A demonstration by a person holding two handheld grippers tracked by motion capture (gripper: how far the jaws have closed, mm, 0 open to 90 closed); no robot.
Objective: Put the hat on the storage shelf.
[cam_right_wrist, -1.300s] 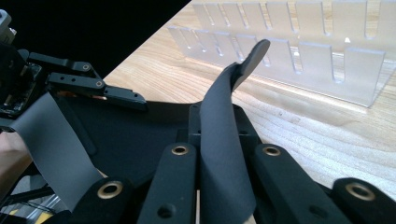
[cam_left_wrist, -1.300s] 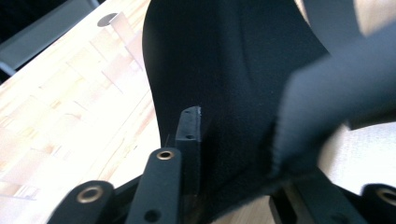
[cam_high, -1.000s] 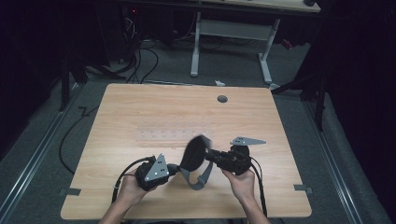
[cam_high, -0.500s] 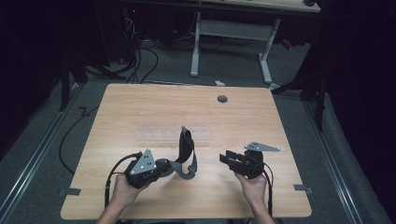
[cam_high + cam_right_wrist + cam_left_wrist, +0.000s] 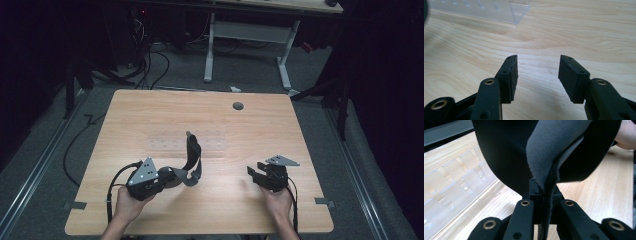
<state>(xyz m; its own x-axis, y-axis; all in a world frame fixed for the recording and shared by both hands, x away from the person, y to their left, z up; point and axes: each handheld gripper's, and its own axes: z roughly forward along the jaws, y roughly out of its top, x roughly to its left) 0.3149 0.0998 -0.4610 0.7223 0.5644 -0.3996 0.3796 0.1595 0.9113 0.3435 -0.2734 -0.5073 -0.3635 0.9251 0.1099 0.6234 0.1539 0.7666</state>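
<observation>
A dark grey fabric band (image 5: 193, 156) curls upward from my left gripper (image 5: 172, 178), which is shut on its lower end at the front left of the wooden table (image 5: 150, 110). In the left gripper view a grey fold of the band (image 5: 541, 157) runs down between the pinched jaws of the left gripper (image 5: 544, 192). My right gripper (image 5: 254, 175) hovers low over the front right of the table, well apart from the band. Its jaws have just been opening, and the right gripper (image 5: 537, 72) has only bare wood between its pads.
A clear plastic tray (image 5: 187, 142) lies flat at the table's middle, just beyond the band; its corner (image 5: 519, 12) is ahead of the right gripper. A grey cable hole (image 5: 238, 106) sits near the far edge. Another desk's legs (image 5: 210, 50) and floor cables stand behind.
The right gripper has let go of the band, opened, and moved right and down toward the table. The left gripper has drawn the band slightly left, and the band now stands upright.
</observation>
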